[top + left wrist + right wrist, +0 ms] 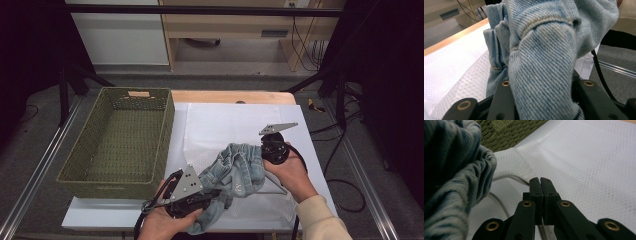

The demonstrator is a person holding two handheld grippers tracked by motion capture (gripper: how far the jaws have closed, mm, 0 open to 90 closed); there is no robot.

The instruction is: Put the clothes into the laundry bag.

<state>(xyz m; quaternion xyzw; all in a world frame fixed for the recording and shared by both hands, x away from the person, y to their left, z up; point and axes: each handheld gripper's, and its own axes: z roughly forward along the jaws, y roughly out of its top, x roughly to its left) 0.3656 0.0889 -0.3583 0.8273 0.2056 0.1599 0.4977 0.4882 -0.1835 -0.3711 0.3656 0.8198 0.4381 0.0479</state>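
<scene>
White mesh-textured sheeting (235, 125) is spread over a wooden table (225, 96), with grey floor and pale furniture seen beyond it at the top of the high view. At the lower centre of that view, the left gripper (212, 194) is clamped on a bunched pair of light-blue denim jeans (235, 172); in the left gripper view a thick fold of the denim (541, 75) is seen wedged between the two black jaws, which are held apart by the cloth. The left hand (162, 222) is wrapped around the gripper body at the bottom edge of the high view. Right of centre, the right gripper (263, 154) is held by the right hand (290, 172) just beside the jeans; in the right gripper view its jaws are pressed flat together, and whether any cloth is caught there cannot be told. The denim (451, 177) is seen at the left of that view. A thin metal hanger wire (277, 189) lies on the sheeting under the jeans. A green woven basket (122, 142) stands at the left of the high view, well apart from the jeans.
</scene>
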